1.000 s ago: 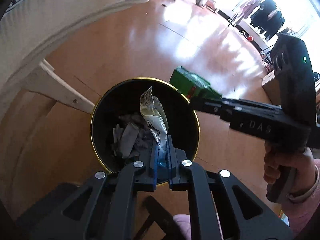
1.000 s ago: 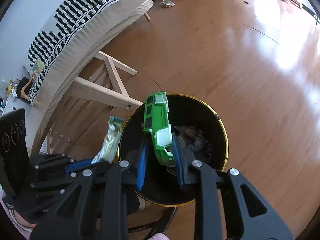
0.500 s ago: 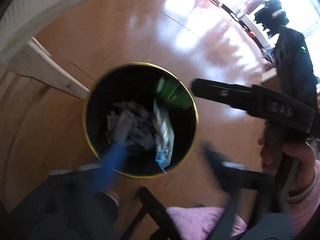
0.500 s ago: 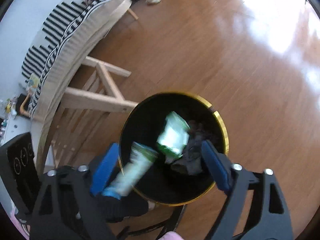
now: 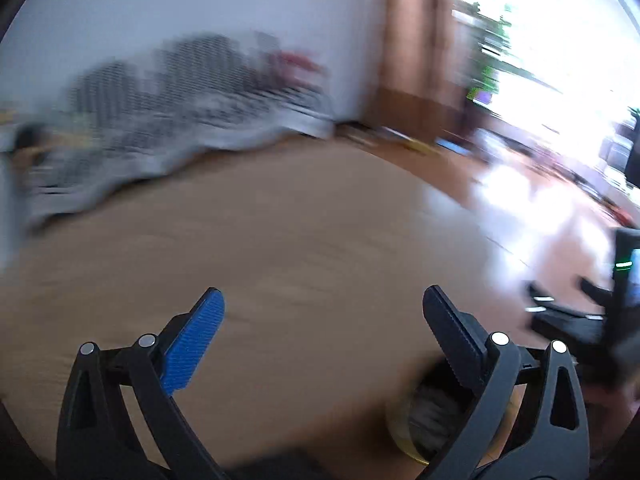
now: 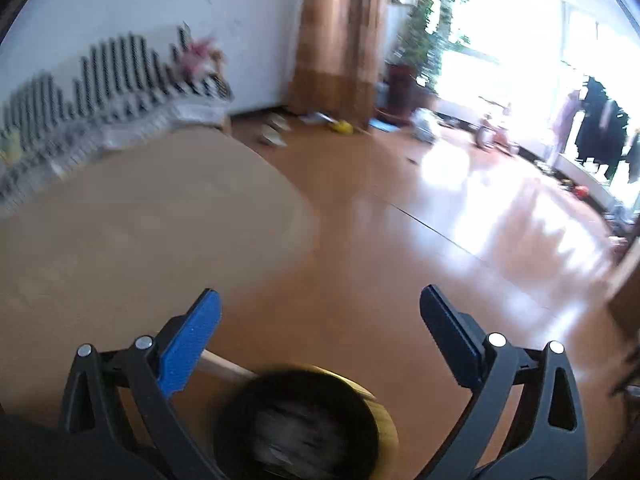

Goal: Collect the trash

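Observation:
The black trash bin with a gold rim sits low in the right wrist view, just under my right gripper. Blurred grey paper trash lies inside it. The right gripper's jaws are opening and nothing is between them. In the left wrist view the bin peeks out at the bottom right, partly hidden behind one black finger. My left gripper is open and empty, up over the tan table top. Both views are smeared by motion.
A round tan table fills the left, with a wooden leg by the bin. A striped sofa stands behind against the wall. Shiny wooden floor stretches right towards bright windows, with small items scattered at its far edge.
Both grippers opened over the bin; the snack wrapper and the green carton dropped into it. Both then rose and tipped upward, so the bin slid to the bottom of each view.

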The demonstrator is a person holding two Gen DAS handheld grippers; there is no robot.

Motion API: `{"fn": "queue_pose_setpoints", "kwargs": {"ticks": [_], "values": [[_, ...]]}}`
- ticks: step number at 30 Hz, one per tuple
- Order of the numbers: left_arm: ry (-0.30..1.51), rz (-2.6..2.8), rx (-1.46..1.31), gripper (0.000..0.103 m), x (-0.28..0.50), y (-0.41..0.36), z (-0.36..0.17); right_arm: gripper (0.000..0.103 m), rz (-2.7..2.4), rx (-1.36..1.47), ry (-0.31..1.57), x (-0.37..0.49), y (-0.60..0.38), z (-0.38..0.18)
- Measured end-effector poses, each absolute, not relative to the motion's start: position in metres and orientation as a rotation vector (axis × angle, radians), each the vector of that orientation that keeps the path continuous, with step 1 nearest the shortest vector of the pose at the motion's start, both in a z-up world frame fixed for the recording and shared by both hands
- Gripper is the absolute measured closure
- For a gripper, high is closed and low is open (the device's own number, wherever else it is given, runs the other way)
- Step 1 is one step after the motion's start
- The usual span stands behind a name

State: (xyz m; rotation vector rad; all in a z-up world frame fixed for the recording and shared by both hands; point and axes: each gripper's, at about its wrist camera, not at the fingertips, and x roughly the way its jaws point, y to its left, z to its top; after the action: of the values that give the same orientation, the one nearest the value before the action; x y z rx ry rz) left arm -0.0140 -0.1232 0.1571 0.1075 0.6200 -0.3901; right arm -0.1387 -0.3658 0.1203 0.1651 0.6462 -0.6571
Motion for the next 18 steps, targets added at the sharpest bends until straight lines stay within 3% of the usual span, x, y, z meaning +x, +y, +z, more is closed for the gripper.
{"fn": "queue_pose_setpoints", "kwargs": {"ticks": [4,8,14,18], "values": [[0.614,-0.22,0.007,0.006,0.03,-0.038,0.169,0.007,-0.5,0.168,0.583,-0.056,-0.307,0.168],[0.671,-0.066,-0.044,0.006,0.074,0.022,0.146,0.007,-0.358,0.169,0.563,0.02,-0.224,0.191],[0.803,0.033,-0.011,0.006,0.105,0.076,0.096,0.007,-0.184,0.032,0.574,0.062,-0.145,0.147],[0.777,0.009,0.06,0.006,0.115,0.078,0.101,0.007,-0.073,0.121,0.76,0.094,-0.143,0.118]]}}
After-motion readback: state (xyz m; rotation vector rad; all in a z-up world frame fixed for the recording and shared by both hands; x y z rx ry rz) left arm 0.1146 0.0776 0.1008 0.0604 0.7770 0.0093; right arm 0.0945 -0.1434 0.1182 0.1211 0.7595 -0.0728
